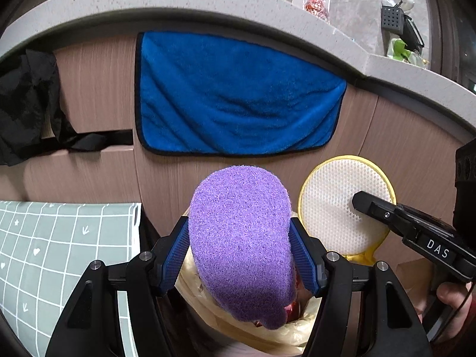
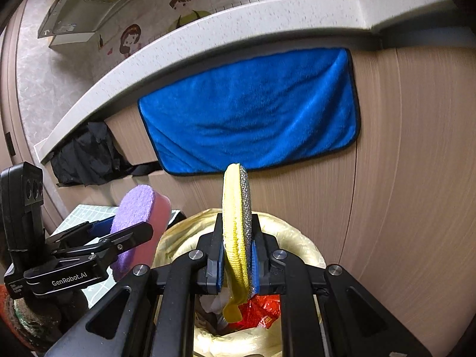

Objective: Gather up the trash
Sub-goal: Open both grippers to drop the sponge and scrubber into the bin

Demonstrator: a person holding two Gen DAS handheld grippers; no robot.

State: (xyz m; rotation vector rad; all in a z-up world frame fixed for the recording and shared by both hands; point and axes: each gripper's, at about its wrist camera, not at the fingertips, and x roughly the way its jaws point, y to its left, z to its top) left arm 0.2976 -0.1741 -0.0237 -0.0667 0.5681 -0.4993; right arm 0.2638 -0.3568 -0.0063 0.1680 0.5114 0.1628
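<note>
My left gripper point(image 1: 239, 239) is shut on a thick purple sponge point(image 1: 241, 238) with a pink backing, its blue pads pressing both sides. In the right wrist view the purple sponge point(image 2: 135, 220) and left gripper point(image 2: 125, 232) appear at the left. My right gripper point(image 2: 237, 255) is shut on a round yellow scrubber pad point(image 2: 235, 238) with a silver mesh face, held on edge. The scrubber pad point(image 1: 336, 202) shows its white honeycomb face in the left wrist view. Both hang over a bin lined with a yellowish bag point(image 2: 294, 238), with red wrappers point(image 2: 261, 309) inside.
A blue towel point(image 1: 238, 95) hangs on the wooden cabinet front point(image 2: 401, 163) under a speckled counter edge point(image 1: 208, 15). Black cloth point(image 1: 26, 104) spills from a drawer at left. A green grid-patterned surface point(image 1: 59, 250) lies left of the bin. A hand point(image 1: 455, 300) grips the right tool.
</note>
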